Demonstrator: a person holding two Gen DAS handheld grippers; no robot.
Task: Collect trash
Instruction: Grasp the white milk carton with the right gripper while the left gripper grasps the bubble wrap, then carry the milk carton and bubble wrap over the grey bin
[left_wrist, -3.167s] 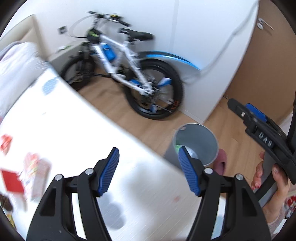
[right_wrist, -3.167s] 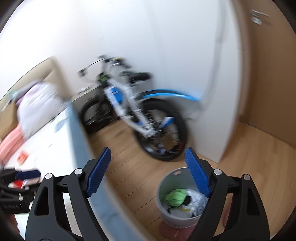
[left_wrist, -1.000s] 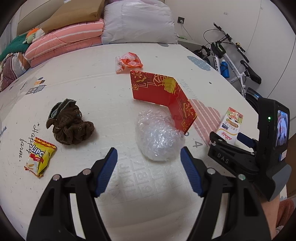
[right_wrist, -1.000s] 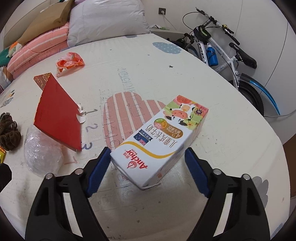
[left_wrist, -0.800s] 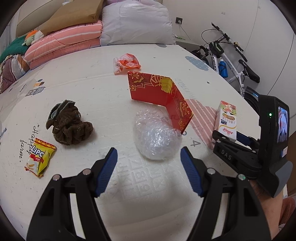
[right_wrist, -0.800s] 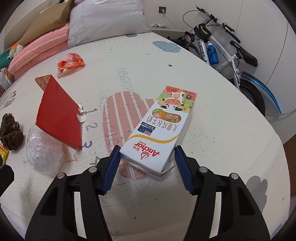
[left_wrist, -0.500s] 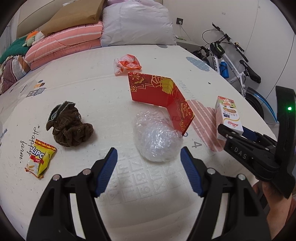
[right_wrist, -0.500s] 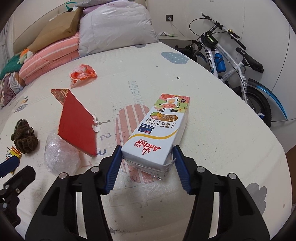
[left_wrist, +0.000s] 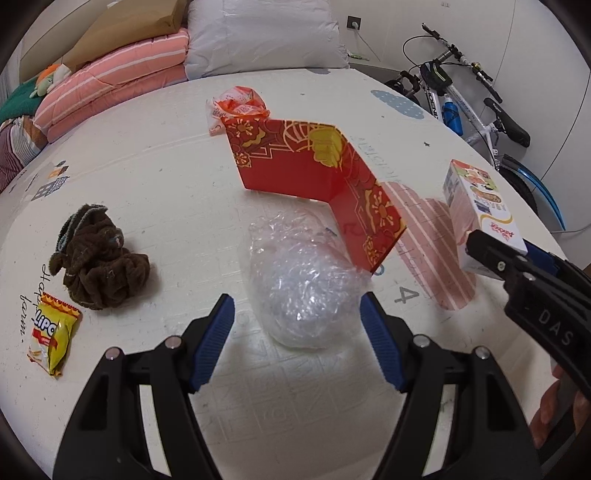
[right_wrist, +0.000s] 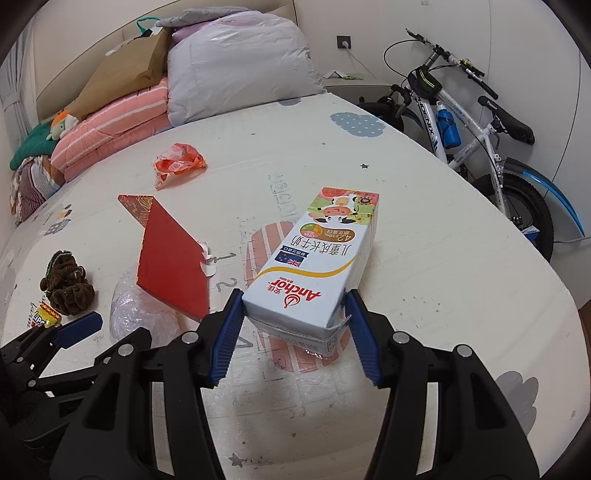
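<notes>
The right gripper (right_wrist: 293, 321) clamps the near end of the milk carton (right_wrist: 314, 262). Left of the carton, the left gripper (left_wrist: 297, 332) stands wide open, empty, its fingers flanking the plastic wrap ball (left_wrist: 304, 280).

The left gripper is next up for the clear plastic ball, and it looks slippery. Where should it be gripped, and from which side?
Grip the clear plastic ball across its widest middle, coming in low from the near side, where the open left gripper already straddles it. It is a soft, rounded, crumpled lump, so the fingers should probably close well in. The folded red card leans at its far right side, so avoid that approach.
</notes>
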